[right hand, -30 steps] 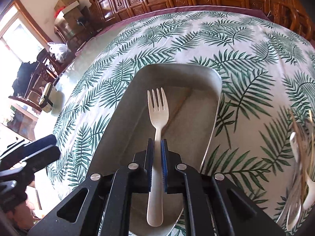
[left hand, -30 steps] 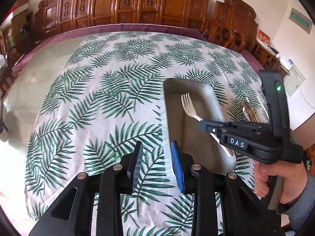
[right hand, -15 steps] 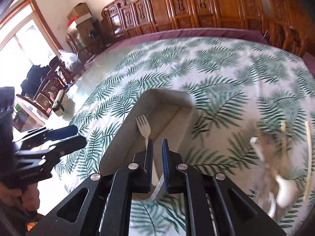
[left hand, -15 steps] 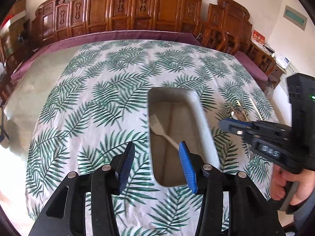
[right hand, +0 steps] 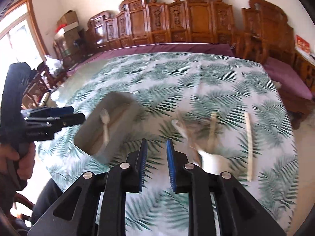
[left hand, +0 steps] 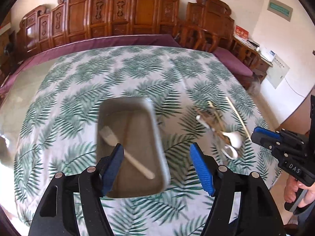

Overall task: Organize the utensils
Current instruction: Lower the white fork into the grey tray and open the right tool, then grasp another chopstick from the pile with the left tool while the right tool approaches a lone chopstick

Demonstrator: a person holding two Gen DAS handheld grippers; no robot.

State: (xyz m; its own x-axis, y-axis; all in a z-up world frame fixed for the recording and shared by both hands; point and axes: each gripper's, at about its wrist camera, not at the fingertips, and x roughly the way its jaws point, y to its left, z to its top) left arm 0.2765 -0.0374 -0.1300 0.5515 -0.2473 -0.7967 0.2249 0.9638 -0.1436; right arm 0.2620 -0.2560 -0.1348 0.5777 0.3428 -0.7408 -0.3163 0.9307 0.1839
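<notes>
A grey rectangular tray (left hand: 157, 137) lies on the leaf-print tablecloth with a cream plastic fork (left hand: 128, 153) loose inside; both show in the right wrist view, tray (right hand: 118, 143) and fork (right hand: 105, 123). My left gripper (left hand: 157, 157) is wide open and empty, above the tray's near end. My right gripper (right hand: 156, 157) is open and empty, raised above the cloth between the tray and a blurred pile of utensils (right hand: 198, 137). The pile holds white spoons (left hand: 234, 139) and wooden chopsticks (left hand: 238, 116). One chopstick (right hand: 249, 145) lies apart to the right.
Carved wooden chairs (left hand: 128, 19) line the far side of the table. The table's near edge (right hand: 65, 177) is close below the tray. The right gripper's body (left hand: 285, 153) shows at the right of the left wrist view.
My right gripper let go of the fork in the tray, drew back and up, and opened. My left gripper opened wider and rose. Both views are motion-blurred now.
</notes>
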